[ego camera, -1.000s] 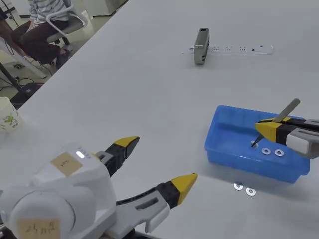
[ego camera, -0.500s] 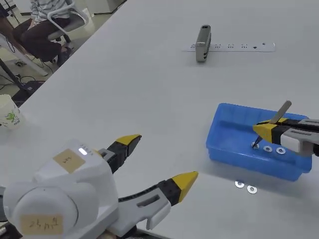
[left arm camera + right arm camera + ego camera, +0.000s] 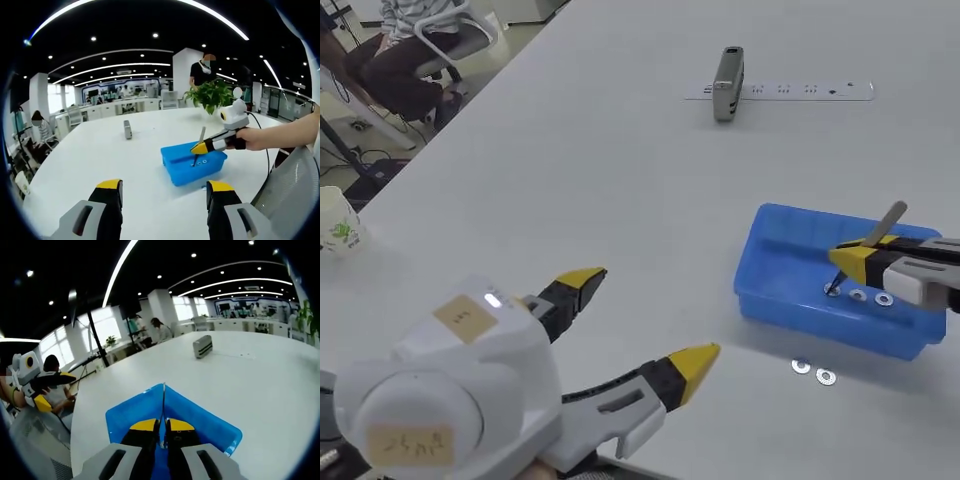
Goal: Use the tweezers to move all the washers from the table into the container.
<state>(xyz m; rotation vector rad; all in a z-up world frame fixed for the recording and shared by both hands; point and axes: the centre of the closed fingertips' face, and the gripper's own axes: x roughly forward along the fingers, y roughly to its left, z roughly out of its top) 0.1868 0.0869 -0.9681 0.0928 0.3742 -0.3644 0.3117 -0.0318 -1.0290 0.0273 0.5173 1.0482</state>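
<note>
Right gripper (image 3: pixel 848 262) clamping tweezers (image 3: pixel 888 222), tips dipping into container (image 3: pixel 800 325), tip gap unreadable; two washers (image 3: pixel 801 367) lying just outside container's near wall.

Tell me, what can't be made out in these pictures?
Head view: the right tool is cut off at the right edge.
Head view: whether the tweezers grip one of the washers is too small to tell.
Right gripper view: that tool's own jaws hide much of the container floor.
Left gripper view: the washers are too small and blurred to count.
</note>
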